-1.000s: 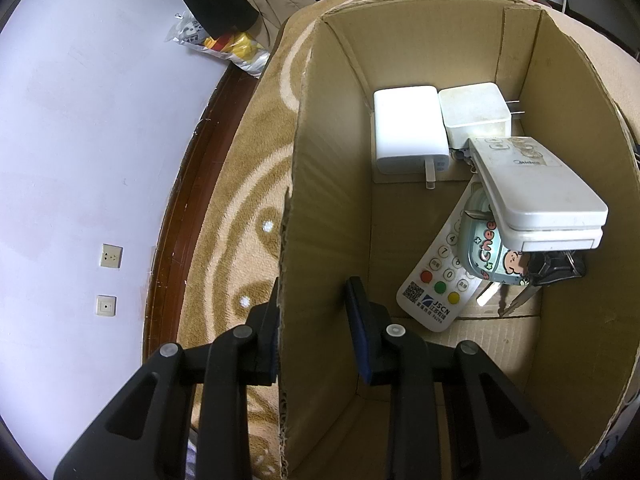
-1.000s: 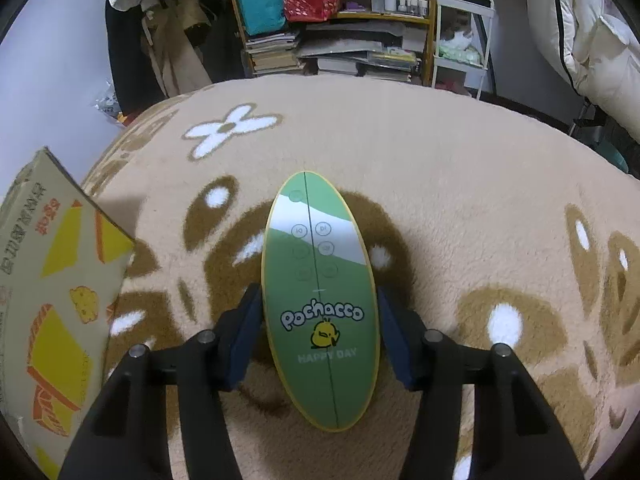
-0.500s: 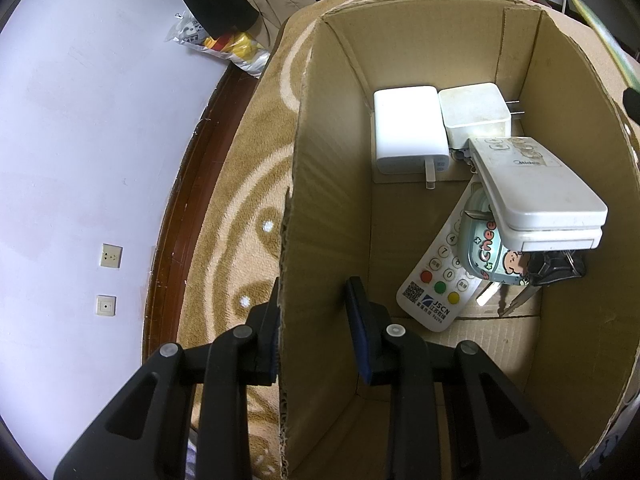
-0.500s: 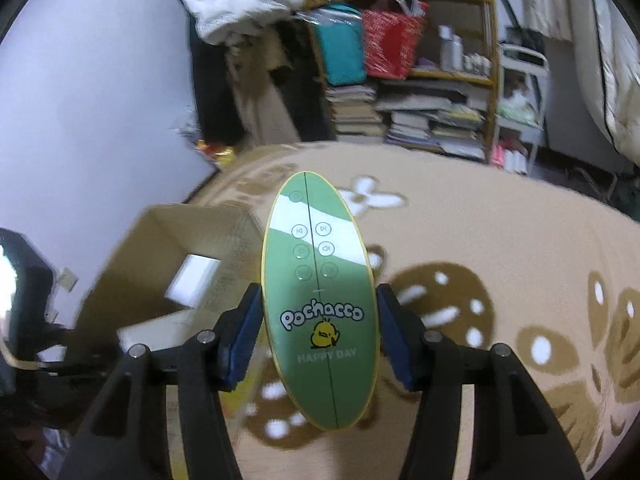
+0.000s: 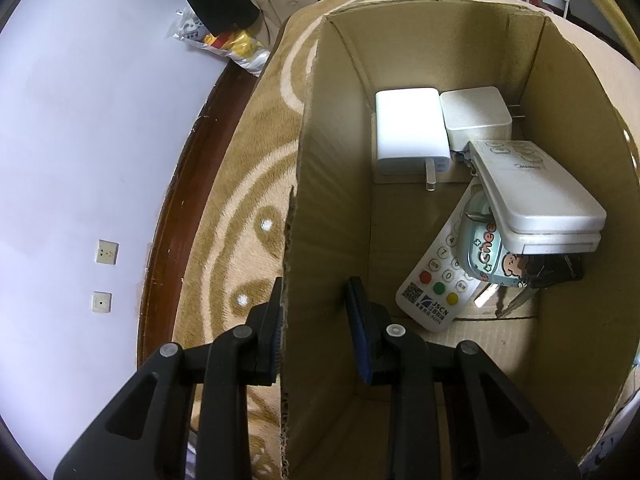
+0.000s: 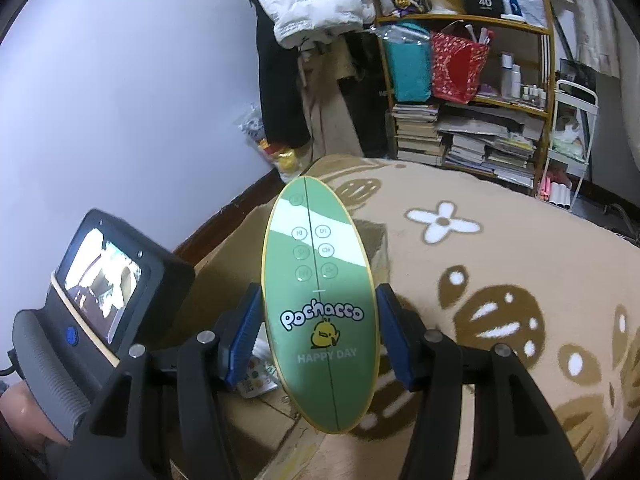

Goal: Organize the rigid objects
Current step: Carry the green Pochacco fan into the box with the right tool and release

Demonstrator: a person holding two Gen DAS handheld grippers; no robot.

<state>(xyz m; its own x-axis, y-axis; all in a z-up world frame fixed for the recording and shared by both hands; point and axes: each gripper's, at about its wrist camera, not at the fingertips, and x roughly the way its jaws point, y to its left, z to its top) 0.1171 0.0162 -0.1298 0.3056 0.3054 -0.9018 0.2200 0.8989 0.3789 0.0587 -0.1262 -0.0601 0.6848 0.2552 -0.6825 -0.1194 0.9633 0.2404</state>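
My right gripper (image 6: 318, 300) is shut on a green oval "Pochacco" device (image 6: 316, 248) with a yellow rim, held upright in the air above the cardboard box (image 6: 224, 264). My left gripper (image 5: 314, 308) stands open astride the cardboard box's left wall (image 5: 320, 216), one finger outside and one inside. The box holds two white chargers (image 5: 408, 132), a white remote (image 5: 536, 196), a keypad remote (image 5: 432, 292), a teal cartoon case (image 5: 486, 256) and dark keys (image 5: 552, 272). The left half of its floor is bare.
The box sits on a tan patterned carpet (image 6: 500, 280) near a white wall (image 5: 80, 140) with a dark skirting board. The left gripper's screen unit (image 6: 100, 280) and a hand (image 6: 20, 412) are at the lower left. A cluttered bookshelf (image 6: 472, 120) stands behind.
My right gripper has lifted the green oval device off the carpet and carried it left, over the box. The left gripper and the box contents have not moved.
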